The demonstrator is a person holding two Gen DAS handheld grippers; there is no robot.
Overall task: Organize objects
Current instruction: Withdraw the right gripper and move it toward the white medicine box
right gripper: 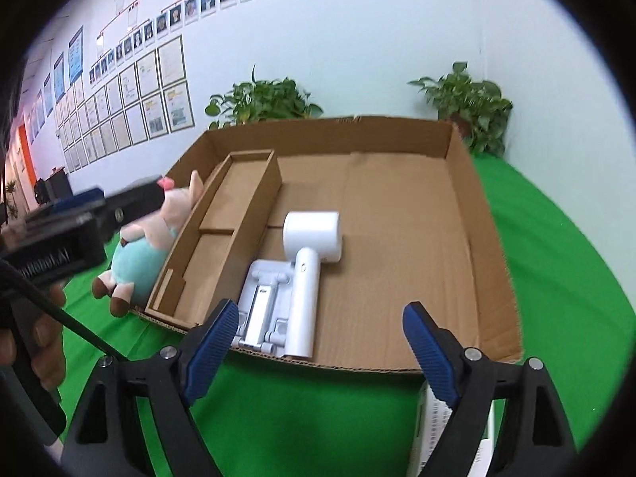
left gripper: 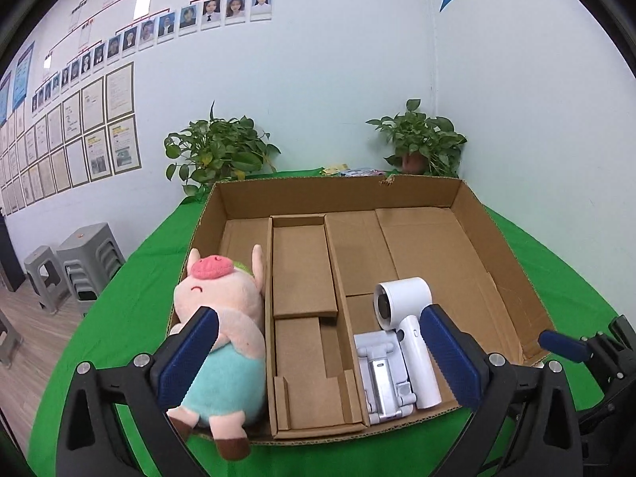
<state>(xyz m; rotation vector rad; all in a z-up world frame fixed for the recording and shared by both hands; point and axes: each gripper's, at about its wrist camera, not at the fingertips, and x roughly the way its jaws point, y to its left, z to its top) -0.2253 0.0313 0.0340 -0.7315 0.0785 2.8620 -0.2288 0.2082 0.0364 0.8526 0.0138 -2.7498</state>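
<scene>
1. Hovering at the near edge of the shallow brown cardboard box (left gripper: 497,246), your left gripper (left gripper: 318,361) has its blue-padded jaws spread wide, with nothing between them.
2. Your right gripper (right gripper: 322,346) is also wide apart and empty, above the green-covered desk (right gripper: 556,246) just in front of the box.
3. You have the pink plush pig in a teal outfit (left gripper: 222,342) lying in the box's leftmost compartment, head toward the far wall, its feet sticking out over the near edge.
4. You see the narrow cardboard divider tray (left gripper: 306,318) beside the pig, holding nothing.
5. You find the white handheld hair dryer (left gripper: 409,326) in the large right compartment, touching the white folding stand (left gripper: 383,377) on its left, both near the front edge.
6. Your right-wrist view shows a white printed package (right gripper: 433,433) on the desk under the right gripper.
</scene>
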